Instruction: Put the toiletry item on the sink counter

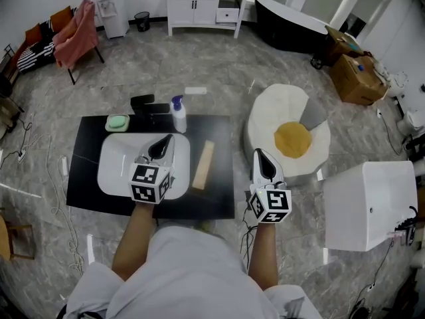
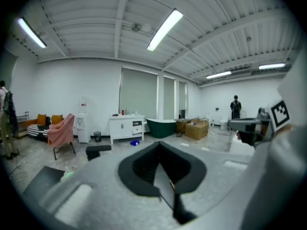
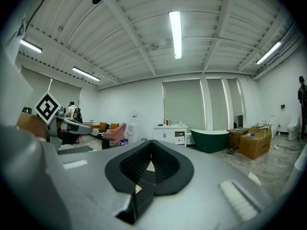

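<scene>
- Found the pump bottle (image 1: 178,115) standing upright on the black tabletop (image 1: 219,195), just behind the white basin (image 1: 113,165) and beside the black faucet (image 1: 143,103).
- Saw a green soap (image 1: 117,121) at the basin's far left corner, and a long beige block (image 1: 203,165) lying on the tabletop just right of the basin.
- Held the left gripper (image 1: 164,141) above the basin, near the bottle but apart from it.
- Read its jaws in the left gripper view as pressed together, with nothing between them.
- Held the right gripper (image 1: 261,155) off the tabletop's right edge, over the floor, beside a white and yellow egg-shaped cushion (image 1: 285,111).
- Read those jaws in the right gripper view as closed together too, and empty.
- Made out a white cabinet (image 1: 207,5), a dark bathtub (image 1: 292,22) and cardboard boxes (image 1: 358,78) across the room.
</scene>
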`<state>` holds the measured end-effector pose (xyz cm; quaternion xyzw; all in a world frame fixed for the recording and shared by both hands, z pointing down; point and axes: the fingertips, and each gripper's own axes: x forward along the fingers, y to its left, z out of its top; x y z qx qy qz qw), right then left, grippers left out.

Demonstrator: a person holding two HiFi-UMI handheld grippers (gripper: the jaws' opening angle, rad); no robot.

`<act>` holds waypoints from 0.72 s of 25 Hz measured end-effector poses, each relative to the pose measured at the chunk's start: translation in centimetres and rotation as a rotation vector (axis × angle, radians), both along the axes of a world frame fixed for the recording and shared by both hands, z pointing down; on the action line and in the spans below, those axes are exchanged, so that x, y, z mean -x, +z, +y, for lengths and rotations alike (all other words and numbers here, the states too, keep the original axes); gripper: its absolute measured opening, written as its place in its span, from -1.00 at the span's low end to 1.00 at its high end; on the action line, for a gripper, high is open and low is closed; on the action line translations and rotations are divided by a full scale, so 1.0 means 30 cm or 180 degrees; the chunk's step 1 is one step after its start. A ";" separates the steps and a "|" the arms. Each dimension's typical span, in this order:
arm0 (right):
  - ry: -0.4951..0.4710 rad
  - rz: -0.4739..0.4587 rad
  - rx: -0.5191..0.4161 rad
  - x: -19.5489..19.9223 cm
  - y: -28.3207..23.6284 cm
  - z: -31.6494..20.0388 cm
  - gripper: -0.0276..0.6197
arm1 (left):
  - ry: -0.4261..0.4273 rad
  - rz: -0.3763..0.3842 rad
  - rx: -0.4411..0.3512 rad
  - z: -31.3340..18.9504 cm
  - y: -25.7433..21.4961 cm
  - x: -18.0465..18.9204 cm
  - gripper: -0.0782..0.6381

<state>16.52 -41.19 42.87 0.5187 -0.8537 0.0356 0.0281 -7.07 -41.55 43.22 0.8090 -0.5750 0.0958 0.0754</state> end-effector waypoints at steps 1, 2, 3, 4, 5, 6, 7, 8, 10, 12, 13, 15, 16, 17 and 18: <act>-0.0005 0.0000 -0.0009 0.000 -0.005 0.000 -0.91 | -0.0006 -0.0007 -0.0054 0.001 -0.024 0.005 -0.79; -0.0010 0.0000 -0.0016 -0.001 -0.010 0.000 -0.91 | -0.0009 -0.0008 -0.0101 0.002 -0.046 0.009 -0.79; -0.0011 0.0001 -0.0020 -0.002 -0.014 0.000 -0.91 | -0.0014 -0.0010 -0.0141 0.003 -0.066 0.013 -0.79; -0.0010 0.0001 -0.0023 -0.005 -0.018 0.001 -0.91 | -0.0020 -0.0018 -0.0179 0.005 -0.084 0.016 -0.79; -0.0009 -0.0001 -0.0027 -0.007 -0.023 0.001 -0.91 | -0.0028 -0.0028 -0.0218 0.007 -0.103 0.019 -0.79; -0.0008 -0.0004 -0.0033 -0.010 -0.029 0.000 -0.91 | -0.0035 -0.0035 -0.0256 0.007 -0.122 0.022 -0.79; -0.0007 -0.0004 -0.0043 -0.013 -0.036 -0.002 -0.91 | -0.0043 -0.0037 -0.0293 0.007 -0.140 0.024 -0.79; -0.0008 0.0002 -0.0057 -0.017 -0.042 -0.004 -0.91 | -0.0050 -0.0035 -0.0328 0.005 -0.156 0.025 -0.79; -0.0015 0.0033 -0.0100 -0.025 -0.054 -0.008 -0.91 | -0.0060 -0.0039 -0.0389 0.005 -0.180 0.023 -0.79; -0.0012 0.0058 -0.0149 -0.033 -0.067 -0.008 -0.91 | -0.0064 -0.0045 -0.0437 0.009 -0.199 0.022 -0.79; -0.0008 0.0061 -0.0167 -0.038 -0.075 -0.008 -0.91 | -0.0065 -0.0046 -0.0462 0.010 -0.208 0.021 -0.79; 0.0006 0.0068 -0.0197 -0.049 -0.092 -0.011 -0.91 | -0.0063 -0.0051 -0.0515 0.010 -0.229 0.017 -0.79; 0.0009 0.0072 -0.0209 -0.053 -0.099 -0.014 -0.91 | -0.0063 -0.0055 -0.0537 0.009 -0.238 0.016 -0.79; 0.0009 0.0076 -0.0217 -0.057 -0.105 -0.015 -0.91 | -0.0062 -0.0058 -0.0552 0.007 -0.246 0.016 -0.79; 0.0010 0.0079 -0.0222 -0.061 -0.110 -0.016 -0.91 | -0.0062 -0.0056 -0.0560 0.005 -0.253 0.014 -0.79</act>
